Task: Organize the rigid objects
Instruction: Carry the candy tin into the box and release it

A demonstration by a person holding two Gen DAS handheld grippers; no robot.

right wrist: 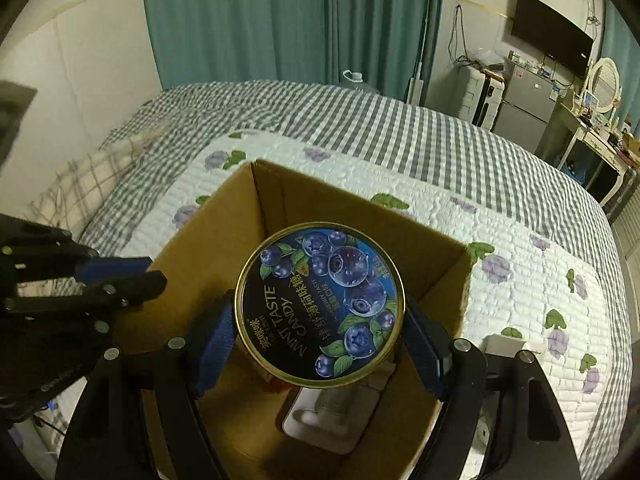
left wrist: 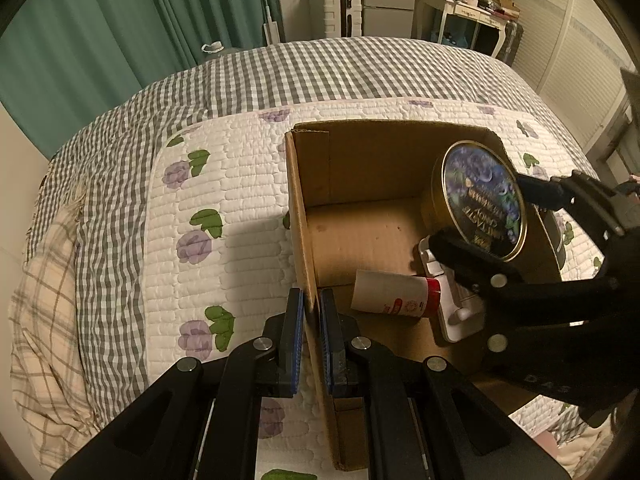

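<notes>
An open cardboard box (left wrist: 360, 160) (right wrist: 200, 240) stands on the quilted bed. My left gripper (left wrist: 311, 340) is shut on the box's left wall, one blue pad on each side; it also shows in the right wrist view (right wrist: 120, 276). My right gripper (right wrist: 320, 344) (left wrist: 488, 216) is shut on a round blueberry mint candy tin (right wrist: 320, 308) (left wrist: 480, 200) and holds it tilted over the box's inside. On the box floor lie a white tube with a red cap (left wrist: 392, 296) and a flat white object (left wrist: 452, 312) (right wrist: 328, 412).
The bed has a white floral quilt (left wrist: 224, 208) over a grey checked cover (right wrist: 400, 128). A plaid pillow (left wrist: 44, 300) lies at the left. Green curtains, a fridge (left wrist: 388, 4), a suitcase and a white desk stand beyond the bed.
</notes>
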